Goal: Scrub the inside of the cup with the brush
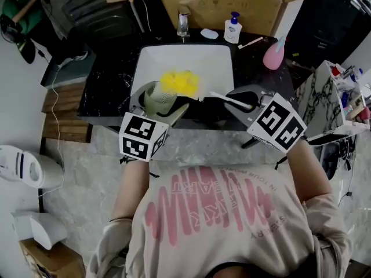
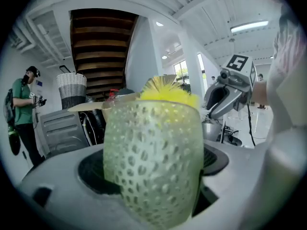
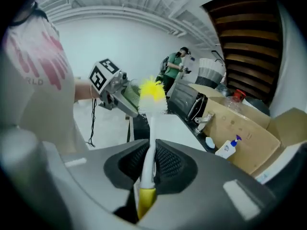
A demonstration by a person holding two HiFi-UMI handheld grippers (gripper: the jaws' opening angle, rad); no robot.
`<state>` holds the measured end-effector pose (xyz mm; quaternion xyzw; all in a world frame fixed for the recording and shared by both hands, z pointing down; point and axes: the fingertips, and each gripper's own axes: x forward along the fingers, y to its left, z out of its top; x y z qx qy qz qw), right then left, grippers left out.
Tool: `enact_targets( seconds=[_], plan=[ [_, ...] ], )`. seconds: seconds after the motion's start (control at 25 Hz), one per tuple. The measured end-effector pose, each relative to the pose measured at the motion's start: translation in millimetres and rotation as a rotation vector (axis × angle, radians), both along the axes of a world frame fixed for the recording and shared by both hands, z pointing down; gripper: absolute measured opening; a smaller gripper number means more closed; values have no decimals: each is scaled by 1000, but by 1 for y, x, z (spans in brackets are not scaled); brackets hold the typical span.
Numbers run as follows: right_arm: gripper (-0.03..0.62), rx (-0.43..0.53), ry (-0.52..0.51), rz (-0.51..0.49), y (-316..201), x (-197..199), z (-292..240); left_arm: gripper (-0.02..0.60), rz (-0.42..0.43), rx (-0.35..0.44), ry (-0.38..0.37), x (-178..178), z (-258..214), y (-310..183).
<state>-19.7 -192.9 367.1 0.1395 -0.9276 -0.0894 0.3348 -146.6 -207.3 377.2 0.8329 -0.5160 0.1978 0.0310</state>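
The left tongs (image 2: 152, 186) are clamped on a pale green, dimpled translucent cup (image 2: 153, 138), held above the front edge of the white rectangular sink (image 1: 174, 59). The right tongs (image 3: 149, 164) are closed tight on the white handle of a yellow-bristled brush (image 3: 151, 123). The brush head is at the cup's mouth, over the sink, which is set in the black worktop (image 1: 107, 91).

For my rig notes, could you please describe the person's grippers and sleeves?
Left gripper and right gripper are grey with black ribbed pads; each carries a white cube with black square markers. The T-shirt is pale with pink print, short-sleeved.
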Motion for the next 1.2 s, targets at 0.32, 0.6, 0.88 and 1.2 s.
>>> enact_targets(
  seconds=[0.32, 0.6, 0.88, 1.2],
  plan=[
    [55, 82, 255, -125, -16, 1, 7, 443, 82, -95, -192, 6, 28, 1],
    [55, 152, 452, -222, -19, 3, 3, 443, 122, -178, -321, 3, 52, 2],
    [55, 159, 541, -317, -5, -5, 6, 443, 173, -214, -382, 3, 67, 6],
    [55, 227, 618, -394, 12, -26, 10, 443, 312, -235, -554, 17, 72, 10]
  ],
)
